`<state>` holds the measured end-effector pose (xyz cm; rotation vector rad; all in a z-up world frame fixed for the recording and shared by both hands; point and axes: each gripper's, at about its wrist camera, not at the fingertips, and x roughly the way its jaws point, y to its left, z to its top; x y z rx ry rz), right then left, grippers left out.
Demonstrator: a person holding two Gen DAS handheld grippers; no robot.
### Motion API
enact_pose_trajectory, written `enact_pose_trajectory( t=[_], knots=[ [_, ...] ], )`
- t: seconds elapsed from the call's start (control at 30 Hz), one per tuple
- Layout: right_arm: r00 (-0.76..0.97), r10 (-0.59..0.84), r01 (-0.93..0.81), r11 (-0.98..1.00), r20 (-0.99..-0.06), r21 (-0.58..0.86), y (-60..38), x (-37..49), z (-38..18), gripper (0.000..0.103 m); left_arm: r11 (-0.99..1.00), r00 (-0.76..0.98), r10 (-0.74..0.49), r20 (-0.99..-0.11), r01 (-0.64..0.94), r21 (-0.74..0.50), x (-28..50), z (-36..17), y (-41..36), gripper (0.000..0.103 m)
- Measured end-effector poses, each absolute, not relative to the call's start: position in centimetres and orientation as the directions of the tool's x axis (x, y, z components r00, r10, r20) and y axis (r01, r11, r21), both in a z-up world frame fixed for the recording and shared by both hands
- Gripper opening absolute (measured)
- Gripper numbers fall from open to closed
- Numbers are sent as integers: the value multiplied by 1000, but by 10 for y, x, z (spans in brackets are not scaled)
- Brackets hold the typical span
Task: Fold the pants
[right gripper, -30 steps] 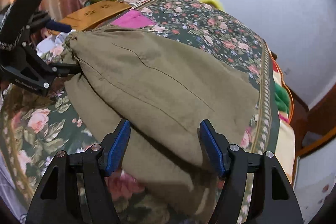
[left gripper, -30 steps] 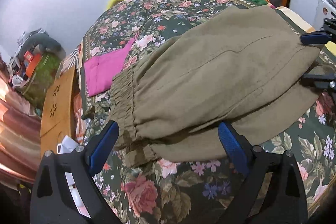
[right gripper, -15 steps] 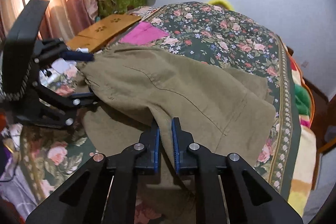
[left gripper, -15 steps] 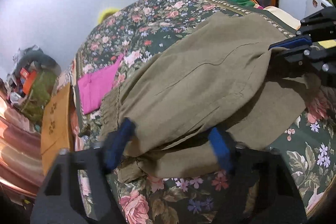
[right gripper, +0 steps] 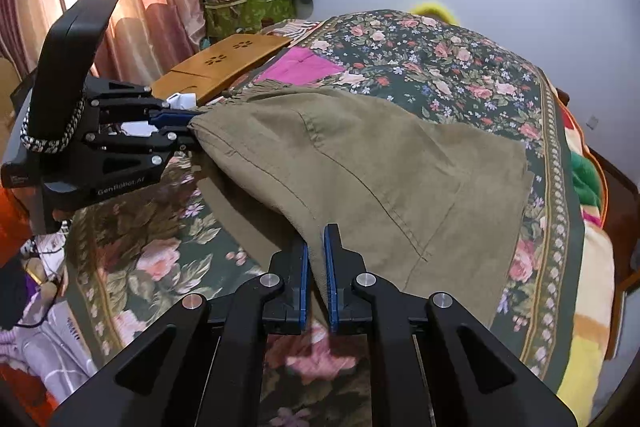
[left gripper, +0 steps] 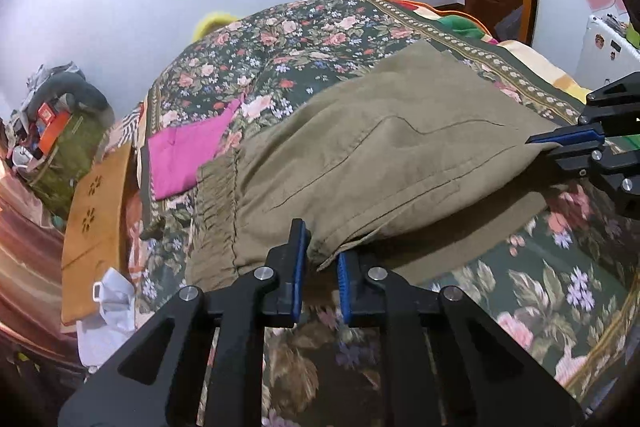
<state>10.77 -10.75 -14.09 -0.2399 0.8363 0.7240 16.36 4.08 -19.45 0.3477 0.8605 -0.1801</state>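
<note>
The bed [left gripper: 328,27] with its floral cover carries everything, and the olive pants [left gripper: 400,163] lie across the near half of it, doubled so that an upper layer rides over a lower one. A pink cloth [left gripper: 184,159] sits just beyond the gathered waistband, and a wooden board [right gripper: 224,63] lies off the bed's far side.

My left gripper [left gripper: 322,267] has its fingers drawn narrow on the near edge of the upper layer, close to the waistband end. My right gripper [right gripper: 315,269] is pinched the same way on the near edge toward the leg end. Both hold the fabric raised off the layer beneath, with a dark gap showing under it.

As I judge it, I am carrying this edge over to make the next fold. To do it well I should keep my 2 grips level and move them together, so the held edge stays straight and taut between them. I should lay it down square with the far edge before I let go, because a slack middle would sag and leave a crease.
</note>
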Motion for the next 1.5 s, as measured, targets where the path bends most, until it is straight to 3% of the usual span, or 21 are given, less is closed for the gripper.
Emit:
enact_pose_trajectory(
  t=[0.23, 0.47, 0.63, 0.73, 0.87, 0.9, 1.03, 1.27, 1.4, 1.5],
  knots=[
    [455, 470, -649, 757, -756, 80, -111, 99, -146, 13, 937, 591, -37, -806, 301, 178, 152, -203, 41, 17],
    [490, 484, -580, 802, -725, 144, -140, 93, -129, 22, 967, 595, -91, -799, 246, 73, 137, -181, 66, 54],
    [565, 453, -475, 862, -690, 178, -176, 92, -117, 28, 988, 641, -68, -764, 152, 39, 142, -159, 95, 67],
    [594, 420, -403, 894, -686, 198, -194, 93, -118, 36, 994, 640, -33, -768, 99, 39, 156, -158, 114, 70],
    [599, 337, -285, 938, -727, 199, -213, 96, -134, 62, 999, 583, -18, -812, 34, 2, 182, -178, 138, 72],
    [589, 329, -265, 941, -738, 209, -217, 96, -141, 64, 1000, 562, -23, -827, 19, -15, 188, -187, 142, 72],
    [538, 326, -219, 945, -777, 245, -222, 97, -165, 64, 995, 481, -70, -874, -23, -93, 200, -222, 153, 73],
    [477, 434, -138, 896, -764, 423, -230, 104, -186, 64, 970, 474, -186, -861, -53, -239, 196, -238, 163, 70],
    [457, 449, -147, 889, -768, 433, -223, 103, -190, 44, 957, 475, -240, -847, -31, -288, 193, -238, 163, 53],
    [475, 381, -209, 925, -793, 319, -213, 97, -190, 32, 970, 490, -207, -847, -9, -242, 190, -232, 152, 46]
  ],
)
